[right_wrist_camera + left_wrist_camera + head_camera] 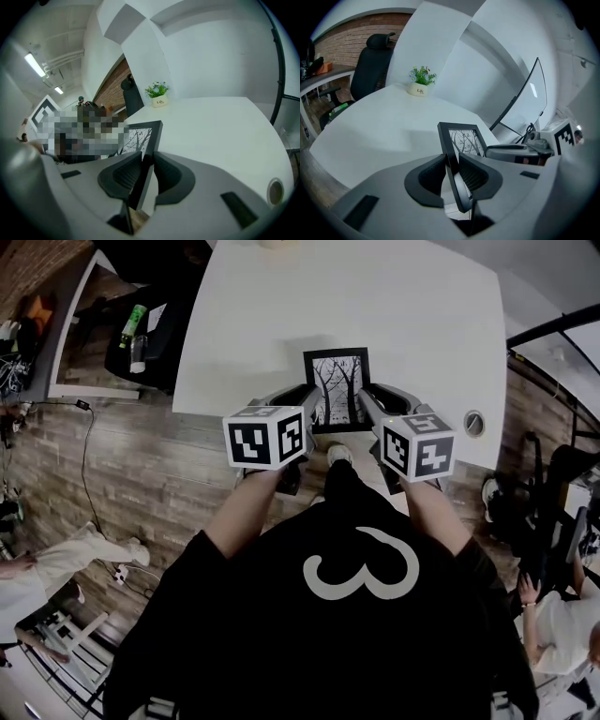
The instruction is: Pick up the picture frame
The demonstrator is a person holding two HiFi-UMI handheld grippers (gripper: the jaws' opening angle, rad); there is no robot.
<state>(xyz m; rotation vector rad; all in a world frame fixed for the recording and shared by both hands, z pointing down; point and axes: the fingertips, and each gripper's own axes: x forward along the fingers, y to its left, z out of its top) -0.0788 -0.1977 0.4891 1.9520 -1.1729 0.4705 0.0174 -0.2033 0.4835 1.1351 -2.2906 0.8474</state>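
Observation:
A black picture frame (337, 388) with a print of bare trees hangs over the near edge of the white table (403, 306), held between both grippers. My left gripper (310, 401) is shut on the frame's left side; in the left gripper view the frame's edge (451, 154) is clamped between the dark pads (431, 177). My right gripper (364, 401) is shut on the frame's right side, where the frame's edge (149, 149) sits between its pads (168, 177). The frame is off the tabletop.
A small potted plant (420, 80) stands at the table's far end. A black office chair (370, 61) stands beyond the table at the left. A round cable port (474, 423) sits near the table's right edge. People stand at both sides of the room.

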